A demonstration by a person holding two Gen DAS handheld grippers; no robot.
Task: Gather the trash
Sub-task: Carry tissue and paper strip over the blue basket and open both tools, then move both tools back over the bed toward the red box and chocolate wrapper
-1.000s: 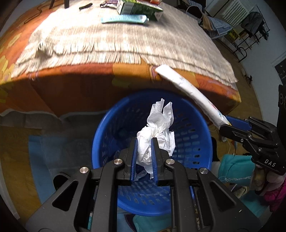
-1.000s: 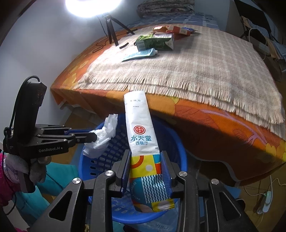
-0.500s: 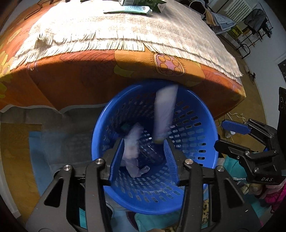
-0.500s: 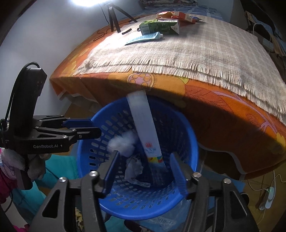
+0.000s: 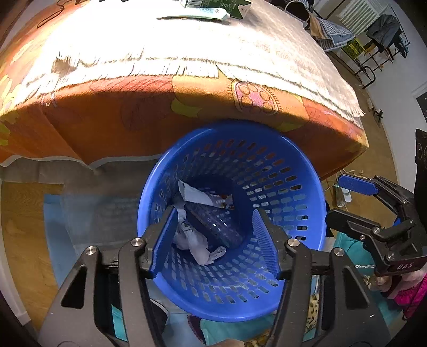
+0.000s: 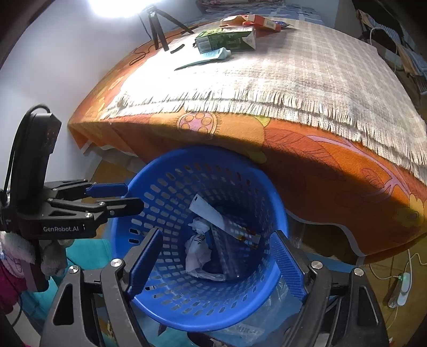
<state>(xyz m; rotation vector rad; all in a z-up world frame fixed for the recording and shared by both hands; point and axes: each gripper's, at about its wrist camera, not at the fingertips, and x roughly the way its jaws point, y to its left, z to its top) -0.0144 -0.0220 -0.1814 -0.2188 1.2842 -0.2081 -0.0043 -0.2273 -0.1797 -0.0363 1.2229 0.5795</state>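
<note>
A blue perforated basket (image 5: pixel 280 186) (image 6: pixel 170 186) stands on the floor against the bed's edge. Inside it lie a crumpled white tissue (image 5: pixel 196 241) (image 6: pixel 197 256), a long printed paper wrapper (image 5: pixel 198 197) (image 6: pixel 217 216) and a clear plastic bottle (image 5: pixel 217 224). My left gripper (image 5: pixel 214 213) (image 6: pixel 133 197) hangs over the basket's mouth, its jaws opening with nothing between them. My right gripper (image 6: pixel 217 235) (image 5: pixel 344 200) hovers over the same basket from the other side, jaws also opening and holding nothing.
The bed has an orange cover (image 6: pixel 307 165) and a fringed plaid blanket (image 6: pixel 293 72). On it lie a green carton (image 6: pixel 226 40), a tube (image 6: pixel 210 56) and an orange packet (image 6: pixel 256 21). A tripod (image 6: pixel 157 29) stands at the back. A power strip (image 6: pixel 400 285) lies on the floor.
Both grippers have opened. The tissue has dropped from the left one and the wrapper from the right one, and both now lie in the basket's bottom.
</note>
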